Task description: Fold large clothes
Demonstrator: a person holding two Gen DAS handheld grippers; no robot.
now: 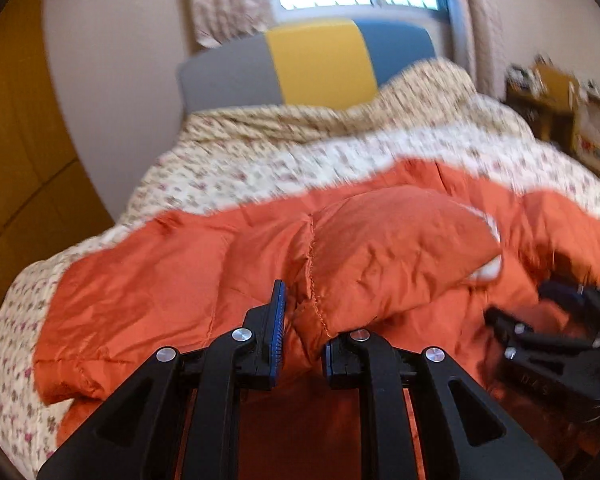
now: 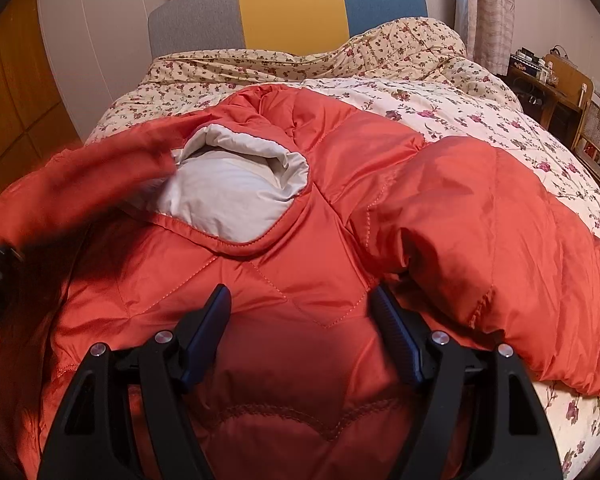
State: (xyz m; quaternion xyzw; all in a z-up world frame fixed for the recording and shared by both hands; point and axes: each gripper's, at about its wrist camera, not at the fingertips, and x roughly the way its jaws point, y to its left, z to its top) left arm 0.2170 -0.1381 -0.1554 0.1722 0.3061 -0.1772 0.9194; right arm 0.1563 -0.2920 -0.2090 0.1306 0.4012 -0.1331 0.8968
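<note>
Two tools in play, one puffy orange jacket (image 2: 300, 280) spread across the flowered bedspread (image 2: 480, 120), filling the lower two thirds of the right wrist frame, white lining of the hood (image 2: 236, 200) facing up at centre left. Left tool (image 1: 300, 344) is clenched on a fold of the jacket, a stitched seam bunched right between its fingers; the view is motion-blurred, so the grip is loaded. Right tool (image 2: 300, 320) is released, jaws spread wide and sitting over the chest panel near bottom centre, not pinching anything. Main risk: the shell is slick and the fill is springy, so a thin pinch at the seam could slide out mid-swing and the sleeve would flop back. Second risk: nothing anchors the body, so pulling the fold across could drag the whole jacket toward the left of the frame and skew the fold line. Third: the right sleeve (image 2: 480, 240) lies bulging at right, close to the bed edge at lower right, and could slip off. Also watch the two tools; the right one shows at the right edge of the left wrist view, close enough to clash.
</note>
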